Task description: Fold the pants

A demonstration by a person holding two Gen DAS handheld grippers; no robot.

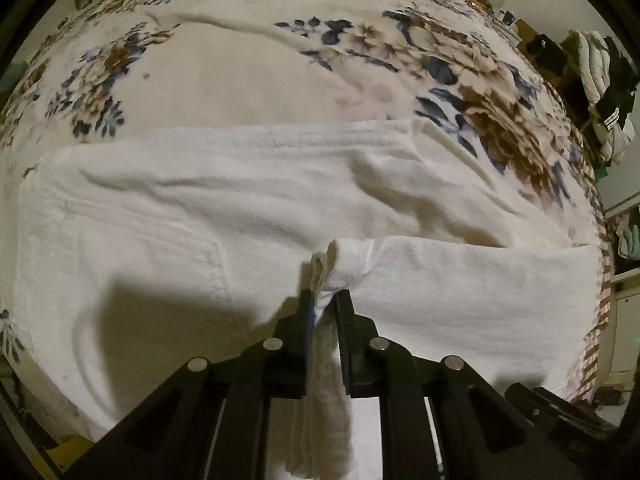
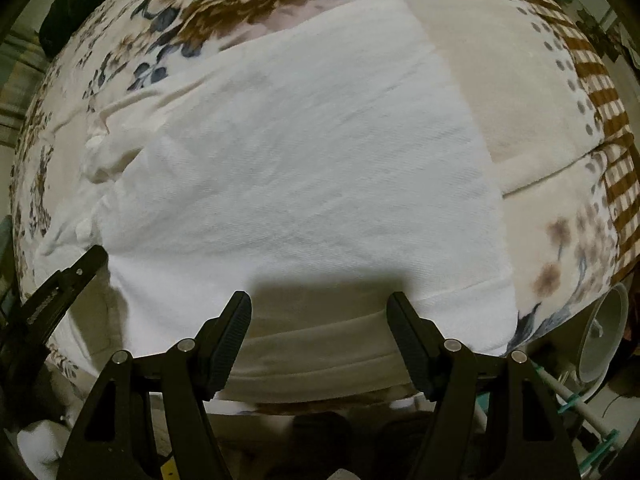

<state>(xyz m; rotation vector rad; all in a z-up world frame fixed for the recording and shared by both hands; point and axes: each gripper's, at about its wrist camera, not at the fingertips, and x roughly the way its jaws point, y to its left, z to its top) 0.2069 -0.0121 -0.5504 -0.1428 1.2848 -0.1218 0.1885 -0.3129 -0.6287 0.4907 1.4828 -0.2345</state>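
Pinching a bunched fold of the white woven cotton pants (image 1: 248, 216) between nearly closed fingers, the left gripper (image 1: 325, 300) holds that cloth just above the rest of the garment, which lies spread across the cream blanket with brown and blue flowers (image 1: 224, 68), a strip of fabric trailing down between the jaws. In the right wrist view the right gripper (image 2: 319, 308) hangs with its fingers spread wide and holding nothing, over the near edge of the pants (image 2: 304, 152), which lie flat on the blanket (image 2: 532, 128), with the left gripper's black finger (image 2: 86, 262) showing at the pants' left edge.

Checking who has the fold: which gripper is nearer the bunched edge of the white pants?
Left. The left gripper is shut on the bunched edge of the white pants; the right gripper hovers open over flat cloth, touching nothing.
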